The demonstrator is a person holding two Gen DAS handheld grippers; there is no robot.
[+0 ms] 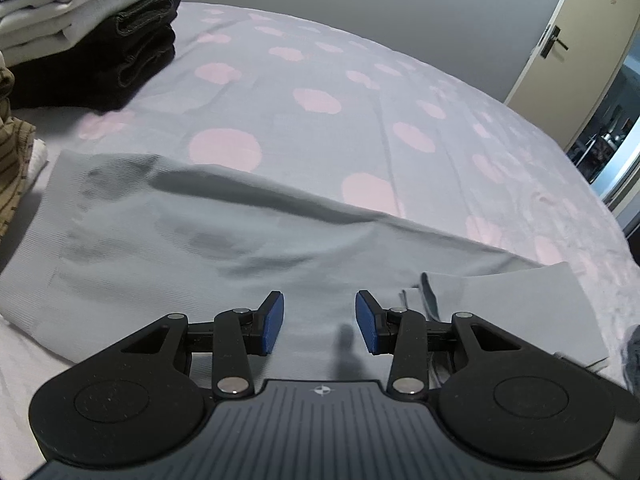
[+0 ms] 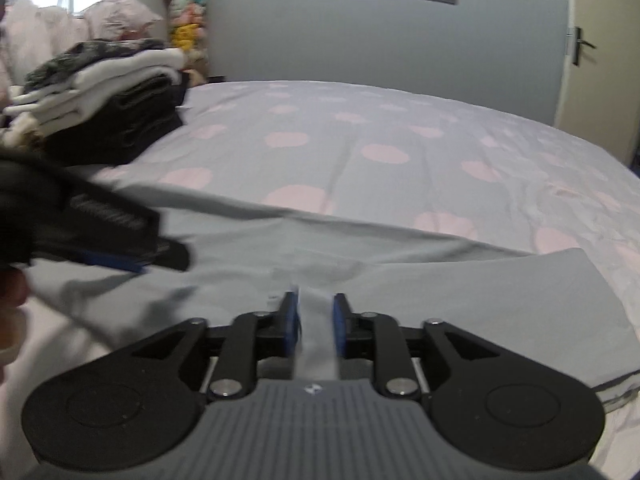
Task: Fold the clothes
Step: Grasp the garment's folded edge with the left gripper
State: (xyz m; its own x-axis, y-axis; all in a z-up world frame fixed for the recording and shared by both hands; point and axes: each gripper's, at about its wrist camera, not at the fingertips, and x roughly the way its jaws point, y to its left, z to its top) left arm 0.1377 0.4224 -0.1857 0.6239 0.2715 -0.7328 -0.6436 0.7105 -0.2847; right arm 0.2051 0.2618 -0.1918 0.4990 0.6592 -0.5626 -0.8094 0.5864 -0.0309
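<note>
A light grey ribbed garment (image 1: 168,236) lies spread across the near part of the bed, with a folded-over flap at its right end (image 1: 532,312). My left gripper (image 1: 320,322) is open just above the garment, with nothing between its blue pads. In the right wrist view the same garment (image 2: 460,292) lies ahead. My right gripper (image 2: 314,322) has its pads close together around a raised strip of the grey fabric. The left gripper (image 2: 120,256) shows blurred at the left of that view, over the garment.
A stack of folded white and black clothes (image 1: 92,32) stands at the back left of the bed; it also shows in the right wrist view (image 2: 104,96). An olive striped garment (image 1: 10,172) lies at the left edge. The bedsheet (image 1: 360,92) is grey with pink spots. A door (image 1: 560,40) stands at the right.
</note>
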